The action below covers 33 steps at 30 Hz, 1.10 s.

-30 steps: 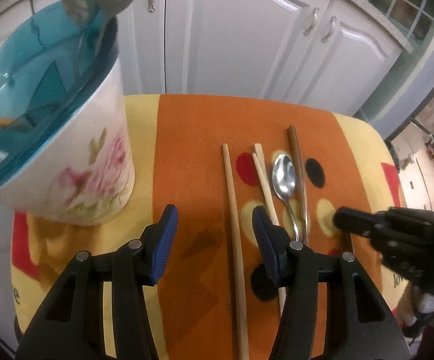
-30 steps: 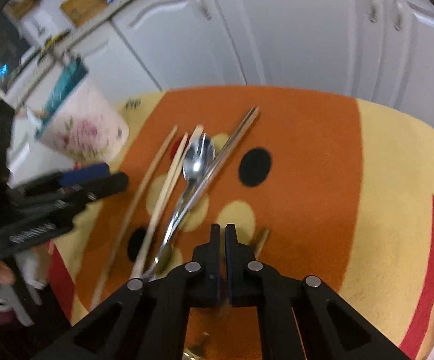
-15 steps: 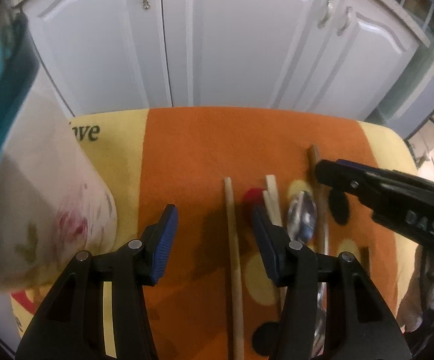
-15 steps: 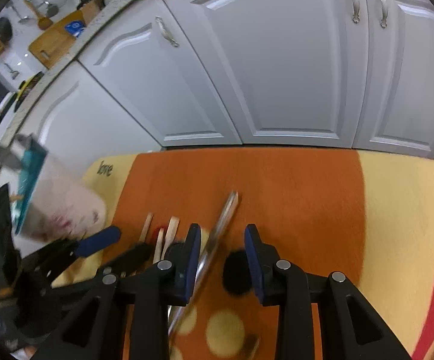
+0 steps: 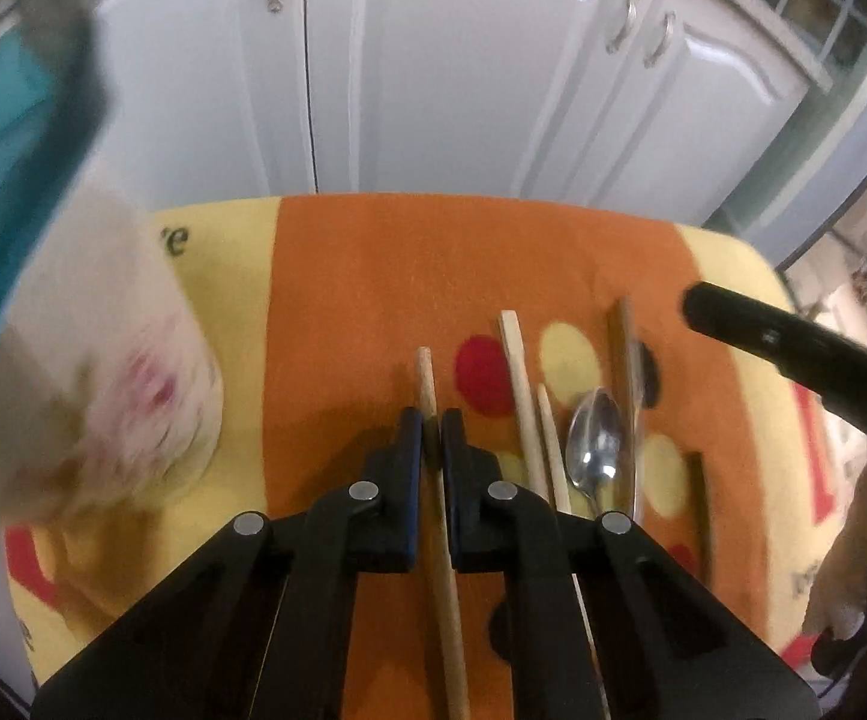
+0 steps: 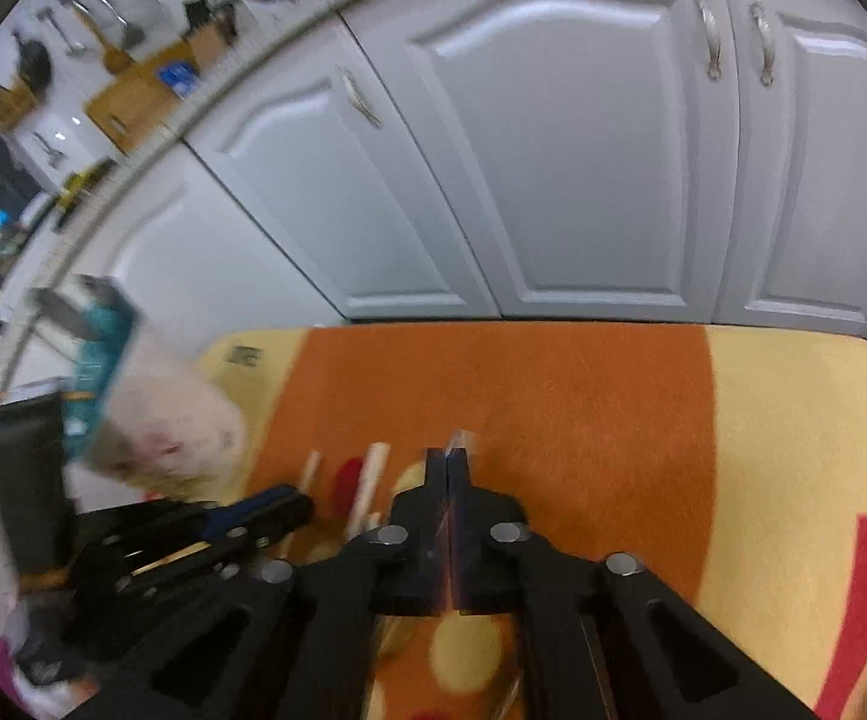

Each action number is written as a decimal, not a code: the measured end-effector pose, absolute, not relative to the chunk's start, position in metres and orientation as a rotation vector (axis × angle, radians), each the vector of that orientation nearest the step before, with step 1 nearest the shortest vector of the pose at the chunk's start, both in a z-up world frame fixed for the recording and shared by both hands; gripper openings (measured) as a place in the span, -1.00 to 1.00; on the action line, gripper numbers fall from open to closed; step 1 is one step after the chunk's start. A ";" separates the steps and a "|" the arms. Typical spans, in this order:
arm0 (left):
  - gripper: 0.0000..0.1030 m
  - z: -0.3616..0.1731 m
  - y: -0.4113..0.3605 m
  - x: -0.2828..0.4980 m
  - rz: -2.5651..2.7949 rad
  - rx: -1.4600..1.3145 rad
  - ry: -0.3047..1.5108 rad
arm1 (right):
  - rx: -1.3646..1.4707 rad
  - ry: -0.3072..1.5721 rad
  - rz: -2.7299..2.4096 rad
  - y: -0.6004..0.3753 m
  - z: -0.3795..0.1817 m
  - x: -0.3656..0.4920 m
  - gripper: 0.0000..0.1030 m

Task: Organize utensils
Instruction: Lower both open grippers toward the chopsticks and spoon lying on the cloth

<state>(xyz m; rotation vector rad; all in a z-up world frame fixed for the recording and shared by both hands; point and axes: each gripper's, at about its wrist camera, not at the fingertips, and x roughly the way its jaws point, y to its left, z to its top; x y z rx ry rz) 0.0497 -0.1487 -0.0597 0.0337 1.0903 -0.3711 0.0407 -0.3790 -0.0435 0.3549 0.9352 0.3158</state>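
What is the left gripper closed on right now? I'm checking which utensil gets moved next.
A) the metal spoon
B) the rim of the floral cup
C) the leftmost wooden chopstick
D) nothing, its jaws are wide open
C: in the left wrist view the left gripper has its blue pads pinched on the leftmost wooden chopstick, while the metal spoon lies untouched to its right and the floral cup stands off to the left.
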 end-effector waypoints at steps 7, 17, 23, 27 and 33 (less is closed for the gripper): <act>-0.91 -0.050 -0.136 0.028 -0.368 0.012 1.076 | 0.348 1.003 0.272 -0.379 -0.054 0.028 -1.00; -0.91 -0.034 -0.131 0.009 -0.374 -0.006 1.047 | 0.273 1.063 0.208 -0.349 -0.086 0.061 -0.70; -0.91 -0.020 -0.119 0.001 -0.369 -0.033 1.019 | 0.290 0.969 0.289 -0.350 -0.048 0.025 -0.76; -0.91 -0.015 -0.116 0.000 -0.370 -0.038 1.003 | 0.308 0.872 0.339 -0.358 -0.009 -0.006 -1.00; -0.91 -0.023 -0.123 -0.006 -0.379 -0.033 1.022 | 0.301 0.942 0.330 -0.358 -0.019 -0.011 -1.00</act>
